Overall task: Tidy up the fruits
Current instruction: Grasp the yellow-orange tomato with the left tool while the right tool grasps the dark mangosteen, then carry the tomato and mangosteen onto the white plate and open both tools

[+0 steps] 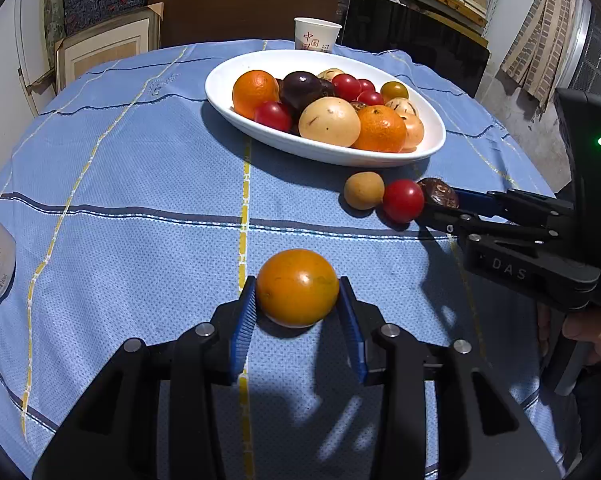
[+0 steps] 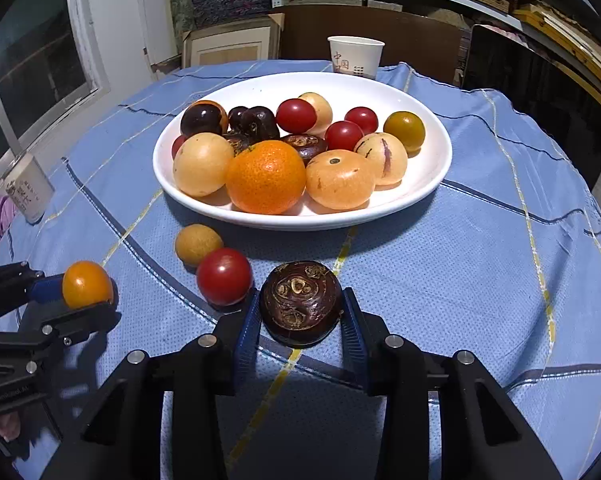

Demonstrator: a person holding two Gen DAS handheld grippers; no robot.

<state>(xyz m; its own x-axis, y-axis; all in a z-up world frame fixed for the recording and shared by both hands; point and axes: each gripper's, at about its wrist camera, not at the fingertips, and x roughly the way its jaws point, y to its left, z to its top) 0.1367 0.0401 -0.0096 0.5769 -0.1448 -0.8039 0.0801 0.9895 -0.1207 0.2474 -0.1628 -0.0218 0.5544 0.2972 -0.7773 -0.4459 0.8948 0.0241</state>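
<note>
Shelves stacked with flat boards and framed panels fill the back of the room, behind a round surface [image 2: 480,264] covered by a blue cloth with yellow and dark stripes. Toward its far edge sits a wide white oval ceramic bowl [image 2: 428,184] already heaped with oranges, pale yellow round fruits, red cherry tomatoes and dark purple fruits. Beyond it, at the far edge, stands a white paper cup [image 2: 356,56] printed with red Chinese characters; a white container [image 2: 26,194] with dark Chinese writing, too small to read, stands at the left edge.

Just in front of the bowl's near rim lie a small tan round fruit [image 2: 198,244] and a red cherry tomato [image 2: 224,276], touching each other. Beside the tomato, the right tool [image 2: 302,320] has its blue ribbed pads pressed on a dark brown, knobbly flattened fruit [image 2: 300,302], which rests on the cloth. Nearer the near edge, the left tool [image 1: 298,312] grips a smooth orange-yellow round fruit [image 1: 297,286], also down on the cloth. White letters "DAS" show on the right tool's body.

Both pickups look finished, so the step in hand is the carry. The next move calls for lifting each fruit over the rim and releasing it into a gap without nudging the pile or the two loose fruits.
</note>
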